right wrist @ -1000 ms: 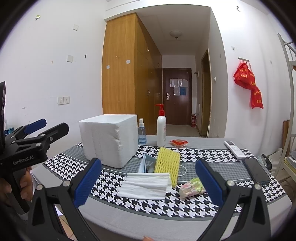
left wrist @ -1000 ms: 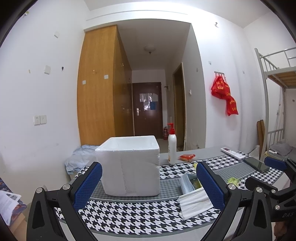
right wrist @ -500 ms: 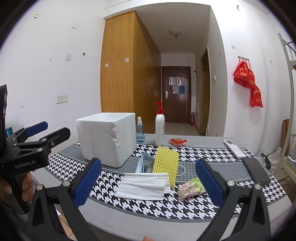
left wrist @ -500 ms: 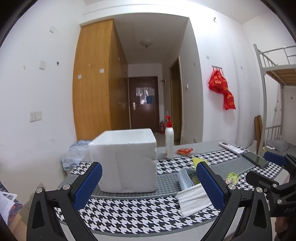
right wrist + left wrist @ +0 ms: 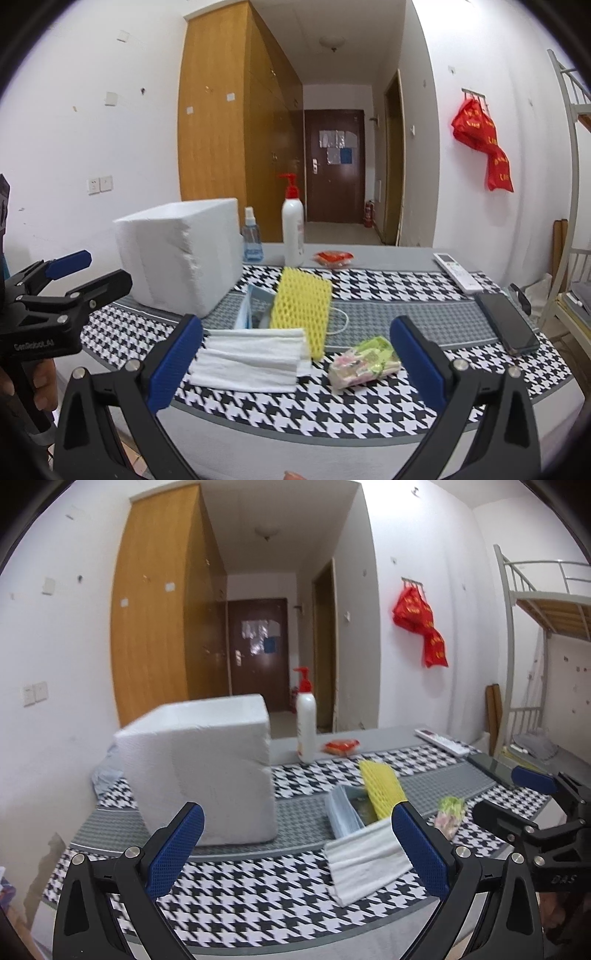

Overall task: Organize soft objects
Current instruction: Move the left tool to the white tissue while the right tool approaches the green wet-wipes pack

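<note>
A white foam box (image 5: 199,771) (image 5: 177,254) stands on the houndstooth table cloth. Right of it lie a folded white towel (image 5: 365,860) (image 5: 251,356), a yellow foam net (image 5: 382,788) (image 5: 303,310), a pale blue mask pack (image 5: 343,814) (image 5: 255,306) and a green-pink soft packet (image 5: 450,810) (image 5: 364,363). My left gripper (image 5: 295,845) is open and empty, held near the table's front edge between box and towel. My right gripper (image 5: 295,360) is open and empty, in front of the towel and packet.
A white pump bottle (image 5: 293,229), a small blue spray bottle (image 5: 251,243) and a red packet (image 5: 334,257) stand at the back. A remote (image 5: 456,273) and a phone (image 5: 506,323) lie at the right. A bunk bed (image 5: 543,635) is at the far right.
Both grippers have moved closer to the table; the left view has swung right, bringing the yellow net and towel nearer. Both stay open and empty.
</note>
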`<action>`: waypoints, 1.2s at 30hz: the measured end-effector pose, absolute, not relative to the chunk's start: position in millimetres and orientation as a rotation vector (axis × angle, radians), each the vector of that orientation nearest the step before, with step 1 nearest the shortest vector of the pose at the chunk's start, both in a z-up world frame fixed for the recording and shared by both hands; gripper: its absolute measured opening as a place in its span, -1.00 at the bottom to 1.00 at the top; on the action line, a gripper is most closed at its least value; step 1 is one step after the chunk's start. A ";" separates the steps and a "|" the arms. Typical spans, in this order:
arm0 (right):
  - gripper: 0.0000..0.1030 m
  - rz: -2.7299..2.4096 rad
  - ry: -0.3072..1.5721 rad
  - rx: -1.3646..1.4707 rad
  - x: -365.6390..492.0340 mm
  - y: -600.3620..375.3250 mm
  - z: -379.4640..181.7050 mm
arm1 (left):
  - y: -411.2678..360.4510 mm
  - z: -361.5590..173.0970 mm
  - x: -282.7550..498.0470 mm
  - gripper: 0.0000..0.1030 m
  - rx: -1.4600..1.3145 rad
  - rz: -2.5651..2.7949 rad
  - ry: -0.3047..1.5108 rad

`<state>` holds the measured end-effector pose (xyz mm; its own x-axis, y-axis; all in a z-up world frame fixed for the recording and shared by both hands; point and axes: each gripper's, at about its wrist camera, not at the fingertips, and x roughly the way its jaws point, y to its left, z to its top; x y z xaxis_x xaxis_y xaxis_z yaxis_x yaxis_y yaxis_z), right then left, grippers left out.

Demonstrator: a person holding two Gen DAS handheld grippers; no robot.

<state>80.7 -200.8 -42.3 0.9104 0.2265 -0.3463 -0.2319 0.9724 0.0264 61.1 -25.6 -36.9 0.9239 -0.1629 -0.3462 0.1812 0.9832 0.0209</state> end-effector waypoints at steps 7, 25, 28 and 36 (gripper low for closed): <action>0.99 0.208 0.410 0.000 94.5 -212.2 -57.4 | -40.1 -51.8 74.7 0.98 0.078 -0.223 0.421; 0.99 0.133 0.497 0.027 114.5 -237.2 -82.7 | -70.9 -84.7 107.1 0.98 0.108 -0.313 0.573; 0.99 0.127 0.510 0.035 118.7 -239.9 -86.1 | -73.9 -89.4 114.4 0.98 0.107 -0.316 0.602; 0.99 0.116 0.530 0.041 126.9 -245.1 -91.5 | -85.1 -101.7 131.0 0.98 0.118 -0.333 0.659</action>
<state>126.9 -245.1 -91.5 0.8563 0.1212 -0.5021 -0.1000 0.9926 0.0691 131.0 -85.1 -101.7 0.7399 -0.2663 -0.6177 0.3402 0.9403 0.0021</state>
